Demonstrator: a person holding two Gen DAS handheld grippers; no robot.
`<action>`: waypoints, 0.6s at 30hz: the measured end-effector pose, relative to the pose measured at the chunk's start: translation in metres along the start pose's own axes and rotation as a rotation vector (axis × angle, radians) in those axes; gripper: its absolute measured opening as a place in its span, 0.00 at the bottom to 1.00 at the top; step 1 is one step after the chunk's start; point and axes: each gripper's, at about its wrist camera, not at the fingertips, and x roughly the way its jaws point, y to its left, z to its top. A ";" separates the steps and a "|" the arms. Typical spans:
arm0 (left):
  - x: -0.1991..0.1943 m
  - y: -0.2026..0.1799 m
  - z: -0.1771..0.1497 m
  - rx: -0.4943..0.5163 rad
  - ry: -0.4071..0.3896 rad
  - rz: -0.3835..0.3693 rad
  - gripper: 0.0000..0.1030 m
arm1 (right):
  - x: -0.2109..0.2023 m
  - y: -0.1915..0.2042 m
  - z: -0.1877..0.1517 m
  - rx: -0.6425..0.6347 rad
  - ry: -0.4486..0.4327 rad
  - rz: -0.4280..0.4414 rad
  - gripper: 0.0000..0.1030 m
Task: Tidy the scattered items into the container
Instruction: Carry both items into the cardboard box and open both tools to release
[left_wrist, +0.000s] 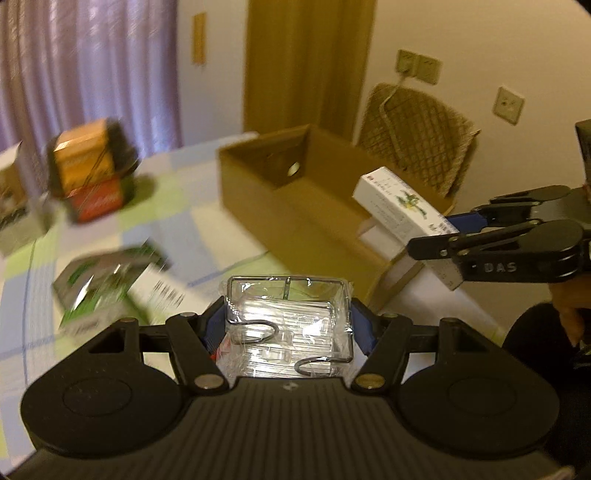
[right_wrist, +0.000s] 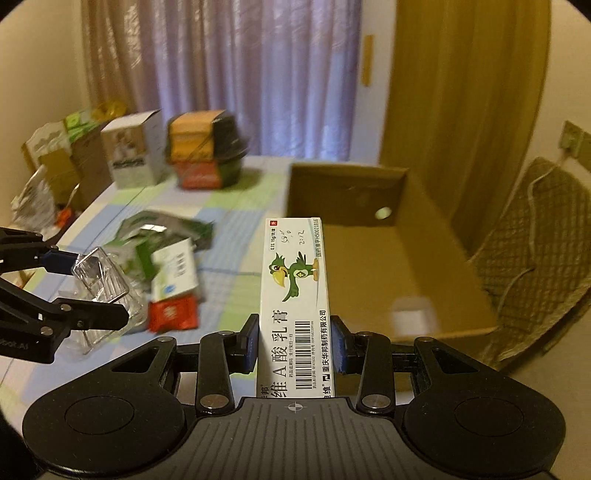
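Care now means carrying the white medicine box, clamped in the right gripper, past the cardboard box rim before releasing, while the left gripper grips its clear packet.

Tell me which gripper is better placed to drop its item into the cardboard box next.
Right. The right gripper holds the white carton at the cardboard box opening. The left gripper, holding the clear packet, sits farther back over the table.

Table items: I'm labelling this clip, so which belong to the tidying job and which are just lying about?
Job: cardboard box, ointment box in right tool, clear packet in left tool, green packet, red packet.

Lying about: stacked bowls, cartons, chair.
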 end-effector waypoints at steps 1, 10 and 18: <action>0.003 -0.005 0.007 0.008 -0.005 -0.008 0.61 | -0.001 -0.007 0.003 0.005 -0.006 -0.009 0.39; 0.039 -0.049 0.059 0.092 -0.019 -0.069 0.61 | -0.001 -0.057 0.020 0.057 -0.035 -0.045 0.39; 0.070 -0.065 0.084 0.120 -0.023 -0.092 0.61 | 0.010 -0.089 0.023 0.079 -0.029 -0.063 0.39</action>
